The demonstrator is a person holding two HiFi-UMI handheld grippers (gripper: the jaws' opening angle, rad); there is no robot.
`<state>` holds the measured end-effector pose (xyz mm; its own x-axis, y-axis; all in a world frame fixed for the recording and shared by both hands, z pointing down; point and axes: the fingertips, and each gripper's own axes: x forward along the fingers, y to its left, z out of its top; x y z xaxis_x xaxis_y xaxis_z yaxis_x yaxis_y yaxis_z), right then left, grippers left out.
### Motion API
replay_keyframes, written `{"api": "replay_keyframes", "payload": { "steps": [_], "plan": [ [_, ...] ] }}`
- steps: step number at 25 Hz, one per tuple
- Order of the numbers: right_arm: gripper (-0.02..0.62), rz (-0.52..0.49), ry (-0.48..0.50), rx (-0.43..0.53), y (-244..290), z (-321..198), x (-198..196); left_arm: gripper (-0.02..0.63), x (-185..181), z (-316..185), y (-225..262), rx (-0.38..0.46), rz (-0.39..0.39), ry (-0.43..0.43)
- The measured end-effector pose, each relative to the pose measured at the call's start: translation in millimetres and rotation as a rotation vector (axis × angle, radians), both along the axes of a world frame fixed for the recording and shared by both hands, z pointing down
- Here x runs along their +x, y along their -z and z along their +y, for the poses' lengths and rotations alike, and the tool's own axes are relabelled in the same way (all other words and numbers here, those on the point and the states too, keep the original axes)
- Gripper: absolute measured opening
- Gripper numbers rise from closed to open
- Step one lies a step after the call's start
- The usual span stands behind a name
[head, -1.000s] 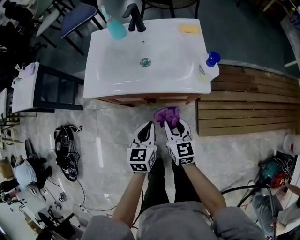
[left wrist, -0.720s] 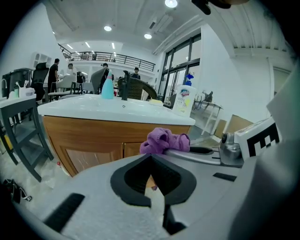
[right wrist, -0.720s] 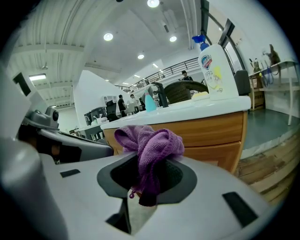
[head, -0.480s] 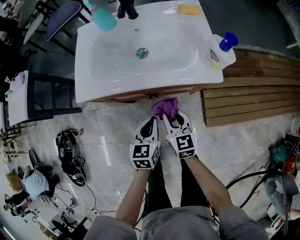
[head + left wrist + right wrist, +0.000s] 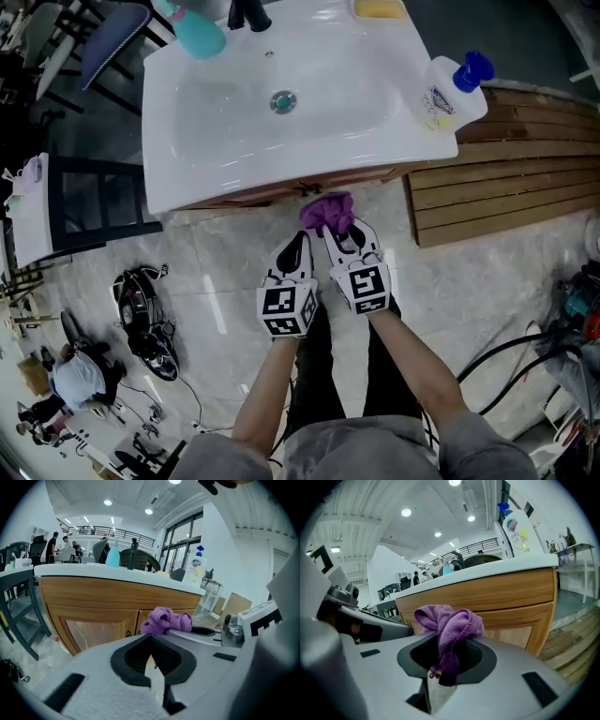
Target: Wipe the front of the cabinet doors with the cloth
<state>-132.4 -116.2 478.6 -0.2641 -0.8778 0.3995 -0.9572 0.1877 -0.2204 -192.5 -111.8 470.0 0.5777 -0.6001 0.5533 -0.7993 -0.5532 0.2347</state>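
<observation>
Since the right gripper (image 5: 339, 234) pinched just the cloth (image 5: 326, 212) by its tail, and the left gripper (image 5: 298, 246) sat closed on nothing, rubbing the doors (image 5: 520, 634) could tug it loose.

Cabinet doors (image 5: 281, 193): from above, mostly hidden under the sink (image 5: 187, 159) rim, only a thin wooden strip showed
Cloth (image 5: 449, 623): lower end vanished between the closed jaws of the right gripper (image 5: 440, 674)
Teal bottle (image 5: 195, 34): top cut off by the head view's upper edge
Tap (image 5: 246, 13): cut off the same way
Yellow sponge (image 5: 379, 8): far side cropped
Soap bottle (image 5: 518, 527): label print too small to read
People (image 5: 58, 543): too small to make out
</observation>
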Motion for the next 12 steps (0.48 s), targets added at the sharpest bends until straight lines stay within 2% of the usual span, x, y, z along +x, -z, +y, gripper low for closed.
{"api": "replay_keyframes", "payload": {
  "steps": [12],
  "plan": [
    [0.095, 0.027, 0.012, -0.009, -38.2, -39.8, -8.5, 0.008, -9.2, -3.3, -35.0, -0.046, -0.022, -0.019]
  ]
}}
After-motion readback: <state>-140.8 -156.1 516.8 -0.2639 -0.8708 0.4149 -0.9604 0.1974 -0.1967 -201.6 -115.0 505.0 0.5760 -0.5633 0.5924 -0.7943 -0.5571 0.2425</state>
